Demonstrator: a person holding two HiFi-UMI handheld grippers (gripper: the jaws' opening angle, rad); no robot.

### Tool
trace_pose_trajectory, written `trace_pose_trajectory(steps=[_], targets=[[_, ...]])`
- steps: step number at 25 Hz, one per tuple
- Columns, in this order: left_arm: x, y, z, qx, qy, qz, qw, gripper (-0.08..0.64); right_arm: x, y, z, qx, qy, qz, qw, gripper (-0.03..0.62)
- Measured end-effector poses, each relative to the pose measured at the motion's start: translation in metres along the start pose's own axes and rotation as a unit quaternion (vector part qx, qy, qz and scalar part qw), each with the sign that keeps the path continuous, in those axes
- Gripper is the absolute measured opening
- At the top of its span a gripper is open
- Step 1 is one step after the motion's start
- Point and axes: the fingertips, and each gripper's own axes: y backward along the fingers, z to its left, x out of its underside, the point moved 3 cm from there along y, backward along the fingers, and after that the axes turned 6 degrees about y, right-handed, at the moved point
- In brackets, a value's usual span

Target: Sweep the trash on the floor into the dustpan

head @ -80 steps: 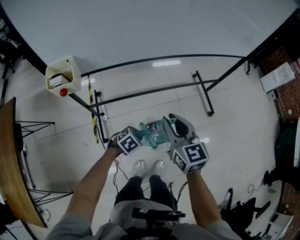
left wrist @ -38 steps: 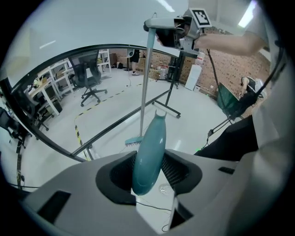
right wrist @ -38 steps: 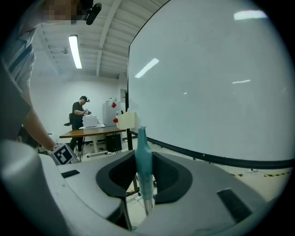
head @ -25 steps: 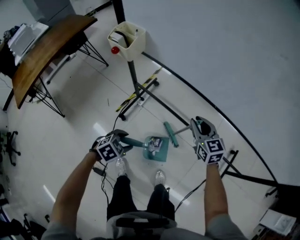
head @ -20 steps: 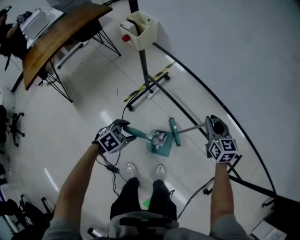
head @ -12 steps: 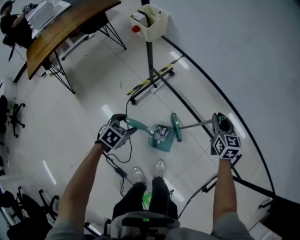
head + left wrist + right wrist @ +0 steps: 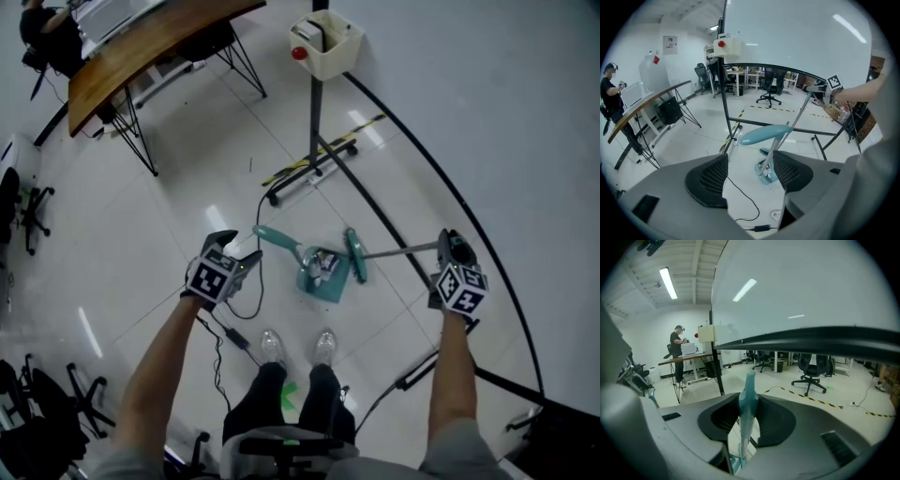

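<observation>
While the dustpan (image 7: 322,281) sits on the floor (image 7: 169,234) just beyond the person's shoes (image 7: 274,345), scraps (image 7: 324,265) in its tray, the broom head (image 7: 356,255) lies just beside its right edge. Farther right, the right gripper (image 7: 453,246) is clamped on the broom handle (image 7: 748,401). At left, the left gripper (image 7: 234,253) has its jaws spread wide, clear of the raised dustpan handle (image 7: 277,241).

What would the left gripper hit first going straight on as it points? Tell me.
Probably the dustpan handle, its stem slanting ahead beside one jaw of the open left gripper; depth is unclear, it might slip past to the floor.
</observation>
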Motion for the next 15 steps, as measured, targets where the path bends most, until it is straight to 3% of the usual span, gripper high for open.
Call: trace_pose_trajectory(steps=[3, 10, 12, 15], targets=[[0.013, 0.003, -0.018, 0.003, 0.006, 0.007, 1.0, 0.298, 0.008, -0.002, -0.015, 0.0, -0.01, 0.002, 1.0, 0.097], [0.04, -0.01, -0.121, 0.081, 0.016, 0.02, 0.9964, 0.291, 0.037, 0.007, -0.048, 0.004, -0.037, 0.021, 0.999, 0.078], [0.039, -0.017, -0.151, 0.105, 0.008, 0.021, 0.9942, 0.291, 0.043, 0.011, -0.057, -0.001, -0.049, 0.024, 0.999, 0.007], [0.03, -0.023, -0.183, 0.131, -0.008, 0.018, 0.9912, 0.291, 0.046, 0.018, -0.063, -0.026, -0.069, 0.018, 0.997, 0.005]])
